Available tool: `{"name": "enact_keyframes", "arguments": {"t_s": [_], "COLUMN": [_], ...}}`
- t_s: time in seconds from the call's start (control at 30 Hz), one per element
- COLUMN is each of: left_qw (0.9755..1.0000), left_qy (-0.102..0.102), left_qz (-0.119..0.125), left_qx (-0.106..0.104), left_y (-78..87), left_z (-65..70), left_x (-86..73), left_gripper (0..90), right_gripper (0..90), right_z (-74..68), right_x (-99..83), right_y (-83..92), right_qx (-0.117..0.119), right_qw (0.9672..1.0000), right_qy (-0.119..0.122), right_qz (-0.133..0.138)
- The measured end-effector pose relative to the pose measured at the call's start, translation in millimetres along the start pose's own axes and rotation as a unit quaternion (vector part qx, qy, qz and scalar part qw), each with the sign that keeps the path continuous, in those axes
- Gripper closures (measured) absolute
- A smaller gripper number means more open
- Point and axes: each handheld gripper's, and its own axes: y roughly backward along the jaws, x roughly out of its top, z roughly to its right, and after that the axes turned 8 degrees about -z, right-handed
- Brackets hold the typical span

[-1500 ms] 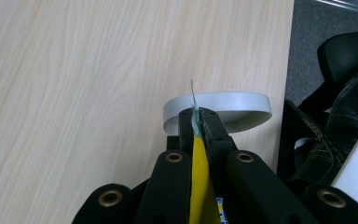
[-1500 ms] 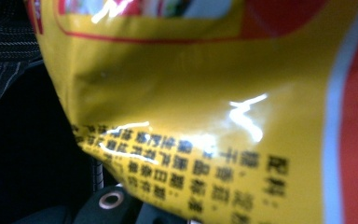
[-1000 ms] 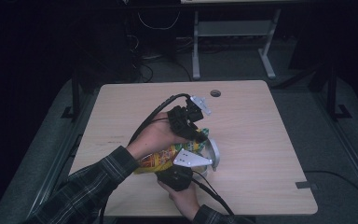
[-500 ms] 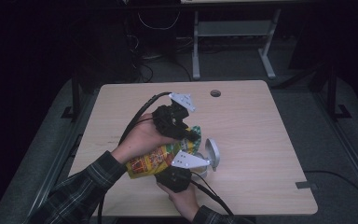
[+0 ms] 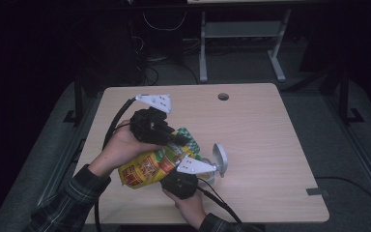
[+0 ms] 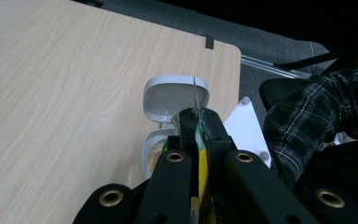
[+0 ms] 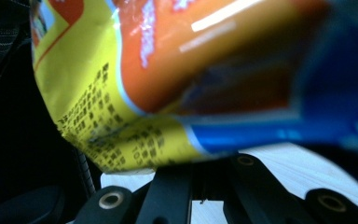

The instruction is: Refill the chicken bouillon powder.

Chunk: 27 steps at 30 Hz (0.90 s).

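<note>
Clamped tight with the left gripper (image 6: 198,122) on the top edge of the snack pouch (image 5: 147,166): yellow and green film pinched flat between the closed jaws, clear as day in the left gripper view. Also shut down at the right gripper (image 7: 205,173), jaws together right under the pouch's printed bottom corner. Looks like a pinch on the lower seam, but can't say for sure from that angle.

Big change over the last second: swung the left hand (image 5: 121,147) up and away to the left, dragging the top of the pouch along. No budging on the right side. So now stretched out on a slant between the two grippers, above the table (image 5: 280,145), instead of bunched up over the white flip-top container (image 6: 157,150).

Just past the jaw tips, that container with its lid (image 6: 175,95) standing open and something tan and crumbly inside. Sitting on the wood right beside the pouch's mouth end.

Best guess at the meaning: pour either paused or wrapping up, mouth pulled back off the opening. Worth watching for crumbs on the table with the pouch tilted like that. Probably next: either tip back over for more, or set down and flip the lid shut.
</note>
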Motion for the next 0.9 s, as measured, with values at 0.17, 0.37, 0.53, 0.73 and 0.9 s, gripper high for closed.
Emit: {"name": "enact_keyframes", "arguments": {"t_s": [0.17,0.37,0.53,0.73,0.9], "left_qw": [0.9996,0.9983,0.9961,0.9915,0.9856], "left_qy": [0.003,0.009,0.016,0.037,0.056], "left_qz": [0.027,0.057,0.084,0.119,0.152], "left_qx": [0.003,0.01,0.022,0.037,0.048], "left_y": [15.2,35.4,48.8,54.6,54.3], "left_z": [0.6,-1.0,-2.6,-10.2,-20.1], "left_x": [-13.8,-33.7,-54.6,-78.9,-99.1], "left_gripper": [90.0,90.0,90.0,90.0,90.0], "right_gripper": [89.6,89.7,89.7,89.7,89.7], "right_z": [-0.5,0.3,-1.0,-4.3,-6.3], "right_x": [-0.7,0.7,2.0,5.0,5.3], "right_y": [-0.4,1.6,2.7,7.2,9.9], "right_qx": [-0.003,-0.02,-0.029,-0.048,-0.061], "right_qw": [0.9999,0.9996,0.9992,0.9982,0.9971], "right_qy": [0.01,0.02,0.026,0.033,0.04], "right_qz": [-0.002,-0.004,-0.004,-0.01,-0.023]}}
